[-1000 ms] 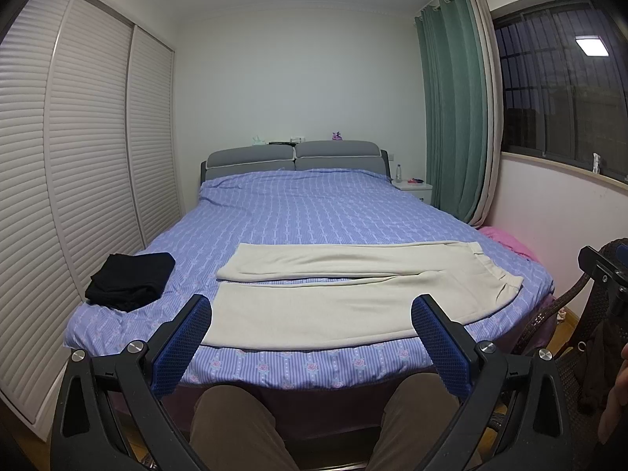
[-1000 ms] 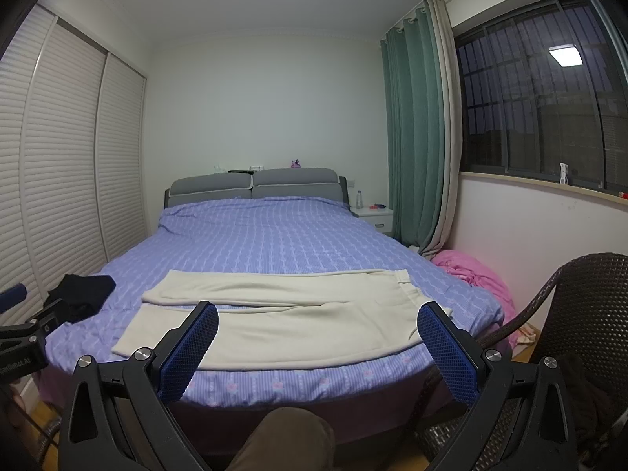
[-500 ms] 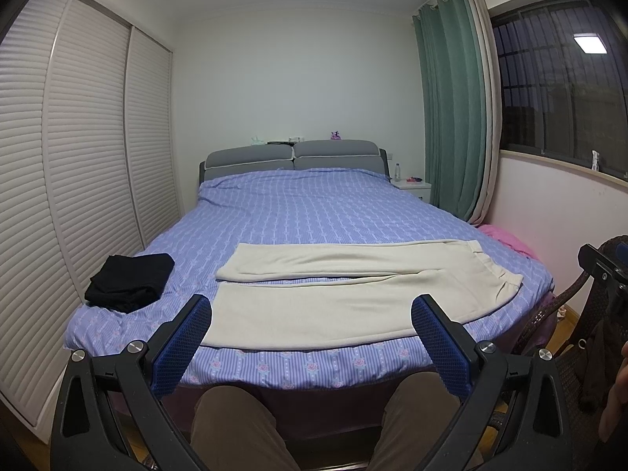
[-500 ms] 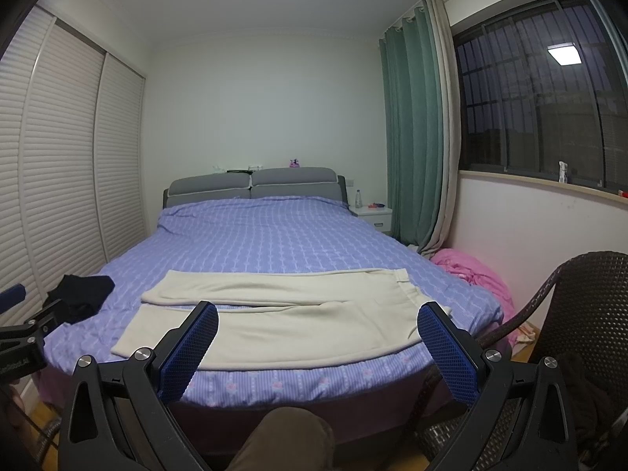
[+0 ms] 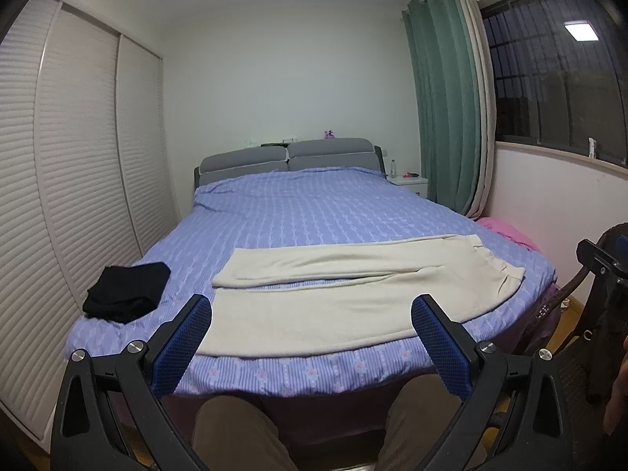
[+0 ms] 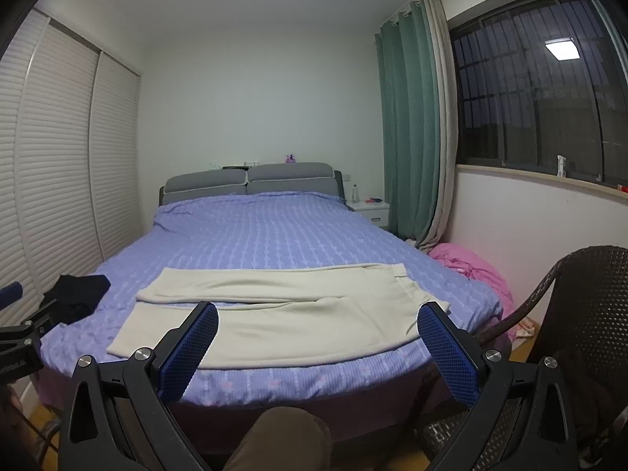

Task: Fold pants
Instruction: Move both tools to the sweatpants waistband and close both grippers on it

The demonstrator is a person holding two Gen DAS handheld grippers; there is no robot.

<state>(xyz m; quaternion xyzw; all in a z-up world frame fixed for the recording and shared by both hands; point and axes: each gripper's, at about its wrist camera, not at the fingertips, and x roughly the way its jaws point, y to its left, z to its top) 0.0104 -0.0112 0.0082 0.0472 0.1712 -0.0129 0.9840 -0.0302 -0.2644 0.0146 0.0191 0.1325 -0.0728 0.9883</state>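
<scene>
Cream pants [image 5: 345, 290] [image 6: 282, 310] lie flat across the foot of the bed [image 5: 298, 216] [image 6: 267, 235], waistband to the right and both legs stretching left. My left gripper [image 5: 310, 322] stands open in front of the bed's near edge, short of the pants and holding nothing. My right gripper [image 6: 318, 325] is likewise open and empty, held back from the bed. Part of the right gripper [image 5: 600, 267] shows at the right edge of the left wrist view, and part of the left gripper [image 6: 19, 329] at the left edge of the right wrist view.
A folded black garment [image 5: 125, 292] [image 6: 78, 292] rests on the bed's left near corner. A dark wicker chair [image 6: 569, 337] stands right of the bed, pink cloth [image 6: 471, 271] behind it. Louvred wardrobe doors [image 5: 59, 196] line the left. The person's knees [image 5: 235, 431] are below.
</scene>
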